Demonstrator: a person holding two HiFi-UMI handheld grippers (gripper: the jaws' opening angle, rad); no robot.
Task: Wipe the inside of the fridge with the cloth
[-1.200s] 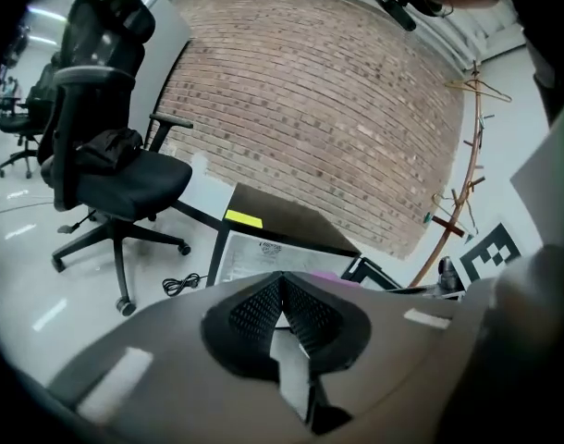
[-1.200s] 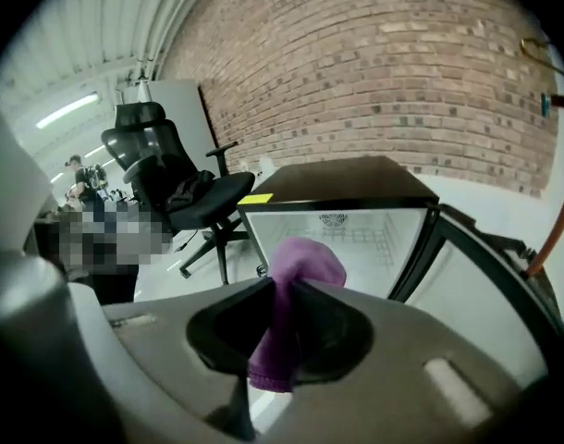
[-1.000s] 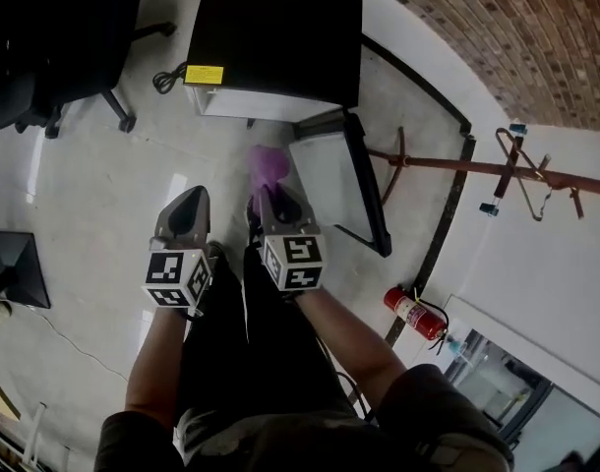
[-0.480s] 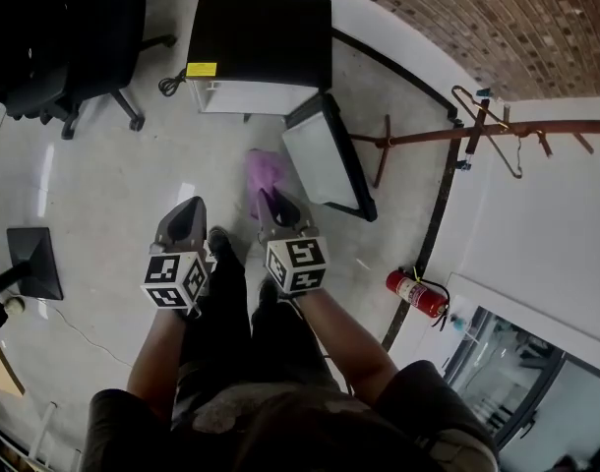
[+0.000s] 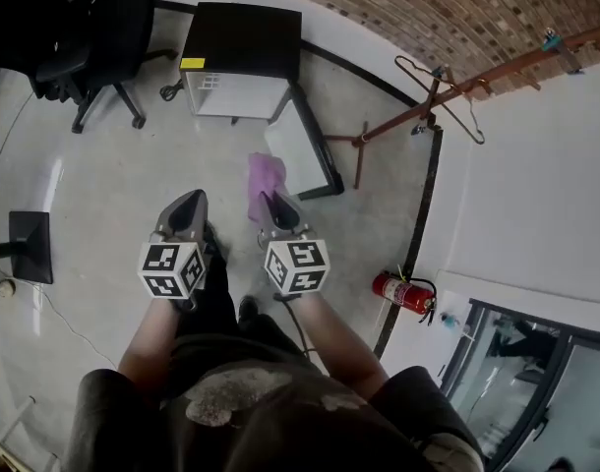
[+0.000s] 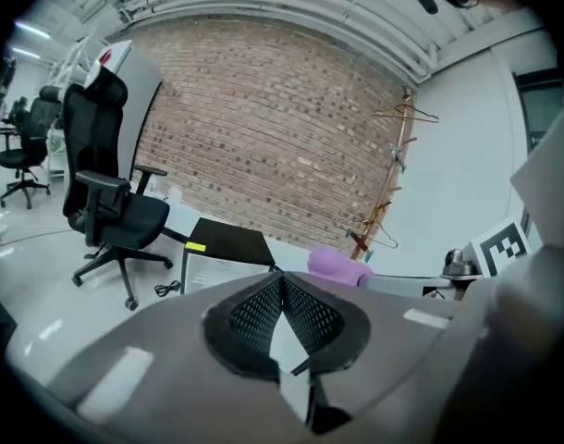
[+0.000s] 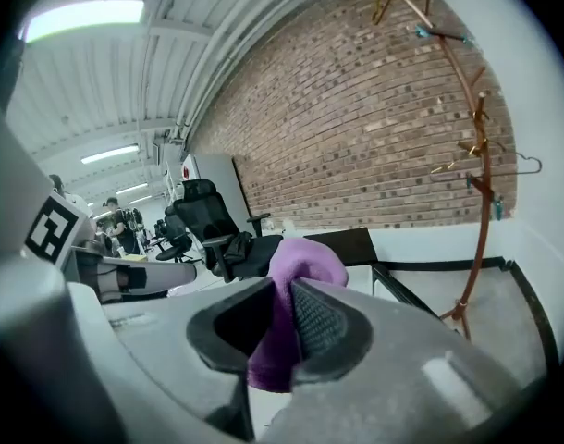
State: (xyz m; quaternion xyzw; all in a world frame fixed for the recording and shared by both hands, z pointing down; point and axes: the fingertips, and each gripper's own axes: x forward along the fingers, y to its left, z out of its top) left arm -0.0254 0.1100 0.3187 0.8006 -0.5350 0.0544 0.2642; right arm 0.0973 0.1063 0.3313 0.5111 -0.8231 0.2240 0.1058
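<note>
The right gripper (image 7: 282, 294) pinches the crumpled purple cloth (image 5: 263, 177), the left gripper (image 6: 282, 285) is pressed together on nothing, both well apart from the small black open-doored fridge (image 5: 243, 42); reaching its interior calls for a low approach and firm pinch.

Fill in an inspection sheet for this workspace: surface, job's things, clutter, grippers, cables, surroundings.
Surface: pale bare floor; the person stands on it.
Job's things: small black fridge on the floor, its door swung open; purple cloth held clear of the fridge.
Clutter: office chair; dark flat panel; fire extinguisher by the wall.
Grippers: left gripper jaws together, nothing between them; right gripper jaws closed on the cloth.
Cables: coiled lead beside the fridge; thin cable across the floor.
Surroundings: brick wall; coat stand with a hanger.
</note>
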